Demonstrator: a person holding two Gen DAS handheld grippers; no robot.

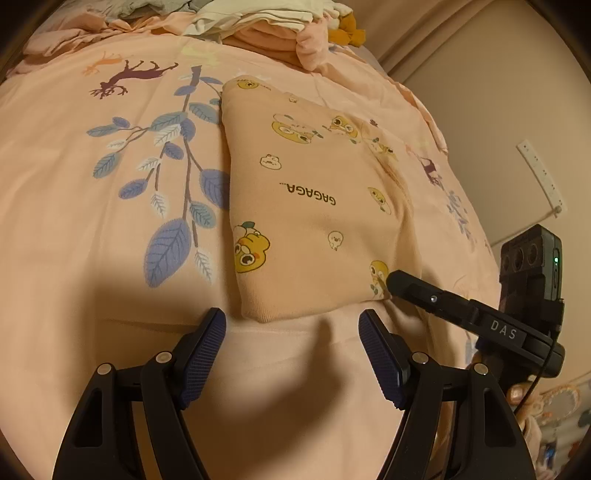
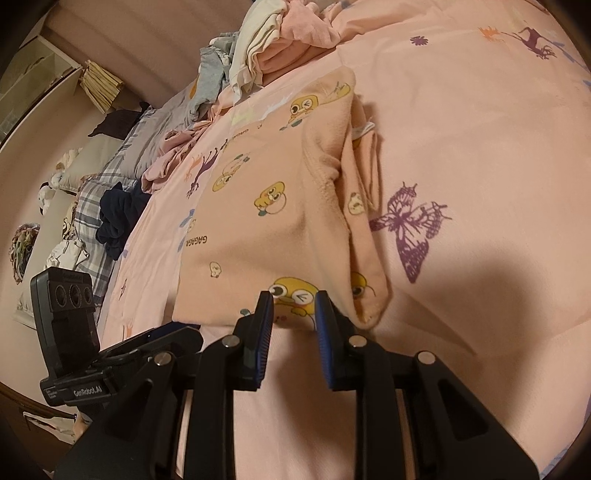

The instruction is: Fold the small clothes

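Observation:
A small peach garment printed with yellow cartoon ducks and "GAGAGA" lies folded on the pink bedspread. My left gripper is open and empty, just short of the garment's near edge. My right gripper has its jaws partly open at the garment's near edge, the fingertips over a duck print with nothing clamped between them. In the left wrist view the right gripper touches the garment's near right corner. A folded-in sleeve lies along the garment's right side.
A heap of other clothes lies at the far end of the bed and also shows in the right wrist view. A dark garment and checked pillows lie to the left. A wall stands to the right.

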